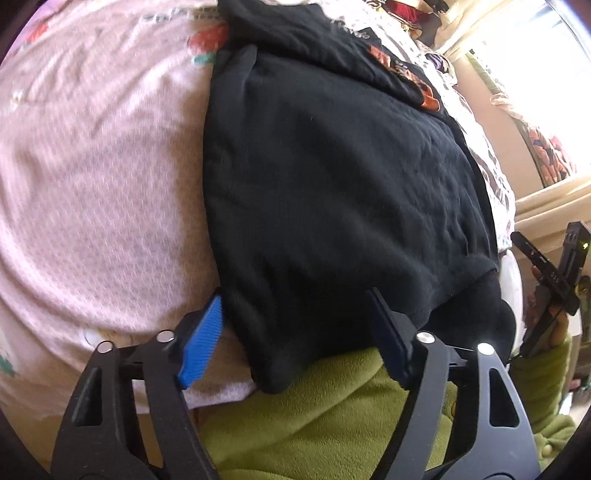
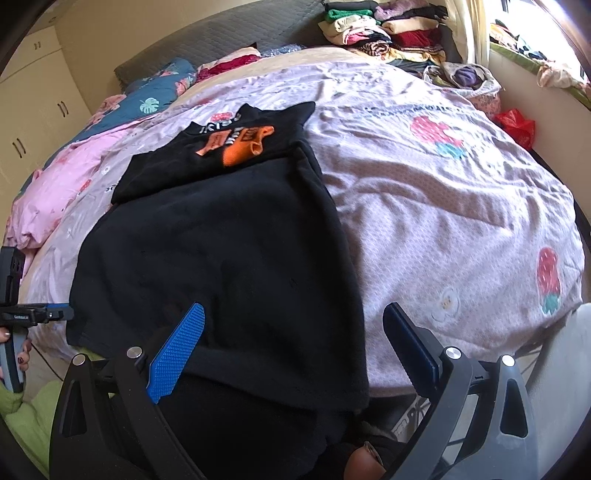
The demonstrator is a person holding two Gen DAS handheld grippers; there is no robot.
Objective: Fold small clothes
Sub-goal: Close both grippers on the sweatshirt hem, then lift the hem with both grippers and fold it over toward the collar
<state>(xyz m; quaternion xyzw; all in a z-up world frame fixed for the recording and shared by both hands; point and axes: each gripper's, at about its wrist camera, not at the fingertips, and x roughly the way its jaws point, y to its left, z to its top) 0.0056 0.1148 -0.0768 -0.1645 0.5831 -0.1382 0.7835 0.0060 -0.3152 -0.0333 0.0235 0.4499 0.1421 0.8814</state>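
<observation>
A black garment (image 1: 332, 177) (image 2: 221, 251) lies flat on the pink strawberry-print bedsheet (image 1: 92, 184) (image 2: 461, 221). Its far end carries an orange print (image 2: 240, 144), and its near hem hangs over the bed's edge. My left gripper (image 1: 295, 321) stands open at the near left corner of the hem; the blue pad (image 1: 203, 339) is just beside the cloth's edge and the other finger rests over the fabric. My right gripper (image 2: 295, 332) is open around the near right corner, pads apart from the cloth. Each gripper shows at the edge of the other's view: the left gripper (image 2: 37, 314) and the right gripper (image 1: 546, 280).
The person's green fleece clothing (image 1: 332, 424) is close below the grippers. Stacks of folded clothes (image 2: 388, 29) sit at the far end of the bed, with a blue floral quilt (image 2: 159, 92) and pink bedding (image 2: 55, 192) on the left. A red bag (image 2: 517, 125) lies near the window wall.
</observation>
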